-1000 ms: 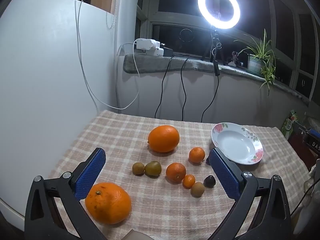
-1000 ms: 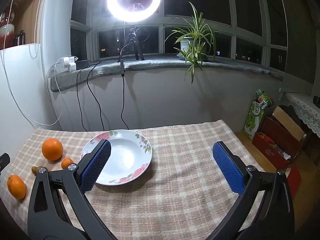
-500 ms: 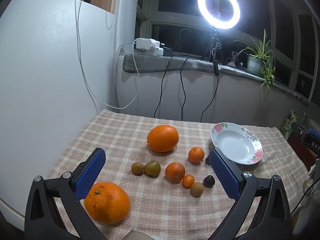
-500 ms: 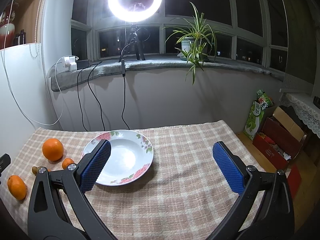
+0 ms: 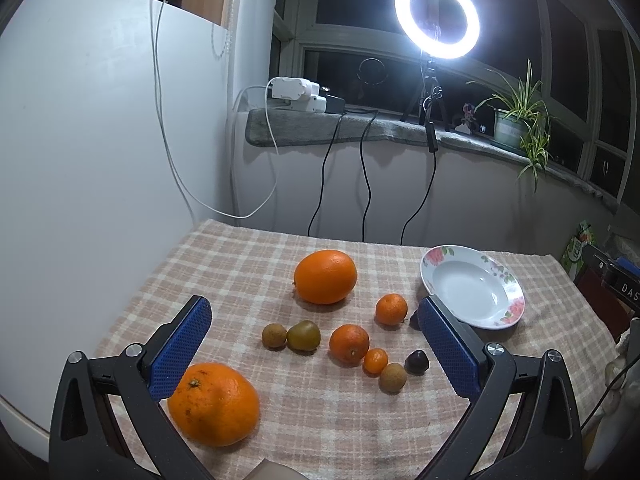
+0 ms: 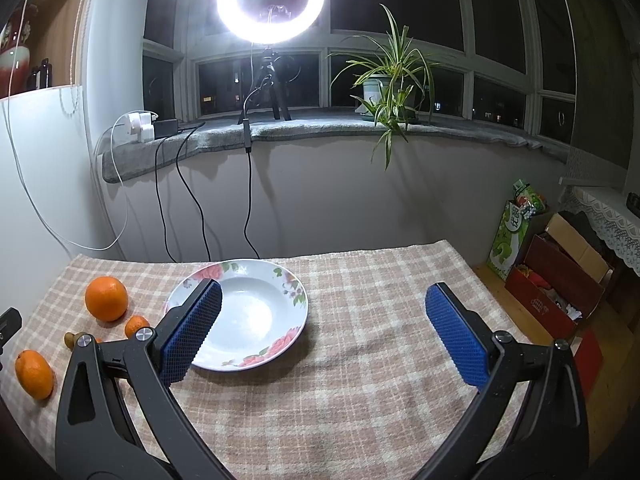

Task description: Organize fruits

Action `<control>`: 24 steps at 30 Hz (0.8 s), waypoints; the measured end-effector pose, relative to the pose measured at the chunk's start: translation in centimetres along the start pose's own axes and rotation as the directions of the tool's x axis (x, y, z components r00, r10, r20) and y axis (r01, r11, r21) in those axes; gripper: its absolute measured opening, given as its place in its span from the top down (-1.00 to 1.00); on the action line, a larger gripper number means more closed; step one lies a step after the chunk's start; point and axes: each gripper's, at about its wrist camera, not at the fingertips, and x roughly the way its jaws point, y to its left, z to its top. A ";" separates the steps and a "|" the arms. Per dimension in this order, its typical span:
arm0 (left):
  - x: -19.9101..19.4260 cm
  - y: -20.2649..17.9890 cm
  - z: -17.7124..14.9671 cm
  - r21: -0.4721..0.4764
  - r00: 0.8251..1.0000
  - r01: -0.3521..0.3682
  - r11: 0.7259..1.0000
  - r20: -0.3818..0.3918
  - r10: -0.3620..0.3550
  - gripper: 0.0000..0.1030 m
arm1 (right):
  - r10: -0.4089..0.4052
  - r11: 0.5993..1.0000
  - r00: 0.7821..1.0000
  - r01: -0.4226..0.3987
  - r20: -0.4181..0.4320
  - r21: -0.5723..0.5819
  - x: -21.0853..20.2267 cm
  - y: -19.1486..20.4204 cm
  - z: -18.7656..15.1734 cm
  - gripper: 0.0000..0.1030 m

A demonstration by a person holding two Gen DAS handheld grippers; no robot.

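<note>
Checked tablecloth (image 5: 240, 264) holds scattered fruit left of the empty plate (image 5: 472, 292) (nothing sorted yet), left gripper (image 5: 316, 344) and right gripper (image 6: 320, 332) both spread and empty, and round oranges like the big orange (image 5: 325, 276) could roll off if nudged.

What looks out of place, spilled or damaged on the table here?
Nothing is spilled or damaged. The fruit lies loose on the cloth, from the near orange to the far one, while the plate holds nothing. Both grippers, left and right, are open.
</note>
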 end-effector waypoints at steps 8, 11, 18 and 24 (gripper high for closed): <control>-0.1 0.0 0.0 -0.002 1.000 -0.001 1.000 0.002 0.001 -0.99 | -0.001 1.000 1.000 0.001 0.002 0.000 0.0 0.0 0.0 -1.00; -0.1 0.0 0.0 -0.002 1.000 -0.001 1.000 0.002 0.001 -0.99 | 0.000 1.000 1.000 0.000 0.002 0.001 0.0 0.0 0.0 -1.00; -0.1 0.0 0.1 -0.005 1.000 0.000 1.000 0.002 0.000 -0.99 | 0.000 1.000 1.000 0.000 0.001 0.000 0.1 0.0 0.0 -1.00; -0.1 0.1 0.0 -0.005 1.000 0.000 1.000 0.001 0.000 -0.99 | 0.000 1.000 1.000 0.000 0.000 -0.002 0.1 0.1 0.0 -1.00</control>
